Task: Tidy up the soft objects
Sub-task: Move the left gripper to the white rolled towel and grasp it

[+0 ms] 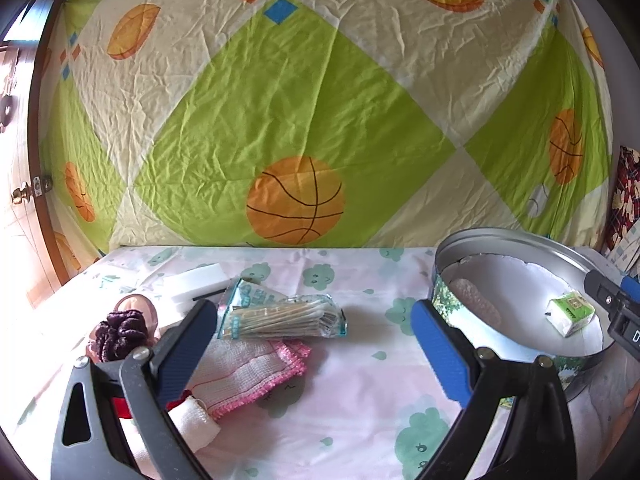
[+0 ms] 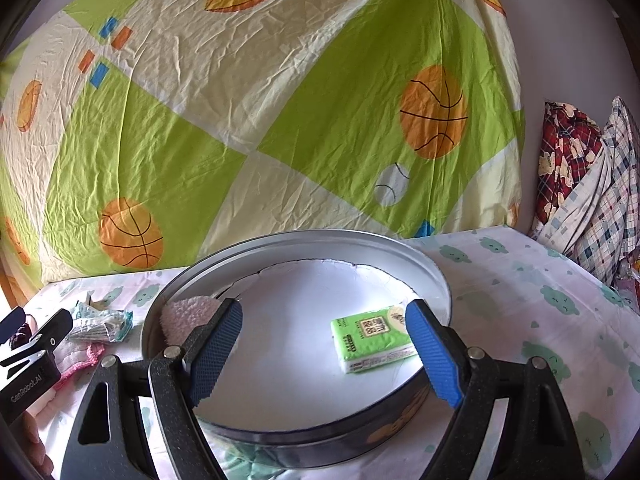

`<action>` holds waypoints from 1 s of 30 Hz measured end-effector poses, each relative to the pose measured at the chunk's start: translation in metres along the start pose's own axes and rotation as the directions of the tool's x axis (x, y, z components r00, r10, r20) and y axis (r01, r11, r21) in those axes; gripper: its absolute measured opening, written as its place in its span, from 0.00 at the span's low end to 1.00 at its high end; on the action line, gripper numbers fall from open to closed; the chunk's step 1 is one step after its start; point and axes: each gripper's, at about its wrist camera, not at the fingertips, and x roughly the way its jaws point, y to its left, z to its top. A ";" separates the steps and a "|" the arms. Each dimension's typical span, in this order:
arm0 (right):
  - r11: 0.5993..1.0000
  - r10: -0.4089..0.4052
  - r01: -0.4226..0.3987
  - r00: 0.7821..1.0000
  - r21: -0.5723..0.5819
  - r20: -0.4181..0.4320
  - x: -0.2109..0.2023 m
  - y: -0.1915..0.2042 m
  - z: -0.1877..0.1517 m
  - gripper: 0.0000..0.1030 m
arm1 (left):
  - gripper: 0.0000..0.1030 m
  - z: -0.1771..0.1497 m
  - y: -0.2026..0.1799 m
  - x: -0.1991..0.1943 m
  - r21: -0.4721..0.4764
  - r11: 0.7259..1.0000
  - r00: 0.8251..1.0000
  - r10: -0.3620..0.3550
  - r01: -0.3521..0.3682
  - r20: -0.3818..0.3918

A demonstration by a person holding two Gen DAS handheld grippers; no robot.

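Tissue pack [image 2: 374, 338] lies flat in the round tin [image 2: 304, 240], w/ a pink fluffy cloth [image 2: 184, 314] at the tin's left wall. Right gripper [image 2: 326, 354] hangs over the tin, jaws wide, holding nothing. Still out on the bed: packet [image 1: 280, 316], its long axis left-right, just ahead of the left gripper [image 1: 316, 344], also wide open & empty. Left's nearer; tin's off to its right.
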 end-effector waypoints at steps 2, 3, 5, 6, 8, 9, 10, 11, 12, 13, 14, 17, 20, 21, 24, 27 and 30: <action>1.000 0.009 -0.009 1.000 -0.005 -0.005 -0.002 0.006 -0.002 0.83 | 0.96 -0.001 0.004 -0.002 0.005 1.000 1.000 -0.005 0.005 -0.002; 1.000 0.014 -0.014 1.000 -0.008 -0.004 -0.004 0.010 -0.003 0.83 | 0.96 -0.001 0.007 -0.003 0.005 1.000 1.000 -0.008 0.008 -0.002; 1.000 0.020 -0.020 1.000 -0.022 -0.003 -0.006 0.018 -0.004 0.83 | 0.96 -0.002 0.012 -0.004 0.005 1.000 1.000 -0.011 0.011 -0.004; 0.999 0.021 -0.021 1.000 -0.031 -0.005 -0.007 0.022 -0.005 0.83 | 0.96 -0.002 0.015 -0.004 0.005 1.000 1.000 -0.012 0.012 -0.006; 0.999 0.020 -0.020 1.000 -0.047 -0.009 -0.008 0.031 -0.007 0.83 | 0.96 -0.003 0.021 -0.005 0.000 1.000 1.000 -0.014 0.014 -0.011; 0.998 0.020 -0.021 1.000 -0.054 -0.011 -0.009 0.035 -0.007 0.83 | 0.96 -0.003 0.024 -0.005 -0.002 1.000 1.000 -0.018 0.018 -0.014; 0.998 0.024 -0.025 1.000 -0.059 -0.013 -0.009 0.039 -0.008 0.83 | 0.96 -0.004 0.027 -0.005 -0.005 1.000 1.000 -0.021 0.020 -0.016; 0.998 0.029 -0.030 0.999 -0.062 -0.014 -0.009 0.043 -0.008 0.83 | 0.96 -0.004 0.029 -0.005 -0.009 1.000 1.000 -0.021 0.021 -0.018; 0.998 0.033 -0.034 0.999 -0.062 -0.016 -0.010 0.047 -0.009 0.83 | 0.96 -0.004 0.032 -0.006 -0.013 1.000 1.000 -0.021 0.021 -0.019; 0.997 0.038 -0.039 0.999 -0.060 -0.019 -0.010 0.050 -0.009 0.83 | 0.96 -0.005 0.035 -0.006 -0.016 1.000 1.000 -0.021 0.021 -0.021; 0.997 0.044 -0.045 0.999 -0.059 -0.022 -0.010 0.054 -0.010 0.83 | 0.96 -0.005 0.037 -0.006 -0.019 1.000 1.000 -0.020 0.020 -0.024; 0.996 0.064 -0.066 0.997 -0.062 -0.034 -0.009 0.066 -0.012 0.83 | 0.96 -0.006 0.046 -0.007 -0.026 1.000 0.999 -0.017 0.017 -0.028; 0.994 0.082 -0.084 0.996 -0.073 -0.040 -0.009 0.078 -0.014 0.83 | 0.96 -0.008 0.057 -0.007 -0.033 0.999 0.999 -0.012 0.010 -0.048; 0.993 0.088 -0.091 0.995 -0.077 -0.043 -0.009 0.082 -0.015 0.83 | 0.96 -0.009 0.061 -0.008 -0.037 0.999 0.998 -0.010 0.008 -0.060; 0.989 0.118 -0.123 0.991 -0.085 -0.054 -0.009 0.094 -0.018 0.83 | 0.96 -0.014 0.077 -0.010 -0.037 0.999 0.996 -0.005 0.002 -0.094; 0.982 0.150 -0.157 0.986 -0.106 -0.067 -0.011 0.109 -0.020 0.83 | 0.96 -0.020 0.097 -0.016 -0.032 0.999 0.991 -0.009 0.005 -0.132; 0.970 0.192 -0.201 0.978 -0.135 -0.079 -0.014 0.126 -0.024 0.83 | 0.96 -0.029 0.120 -0.021 -0.029 0.999 0.980 -0.047 0.042 -0.193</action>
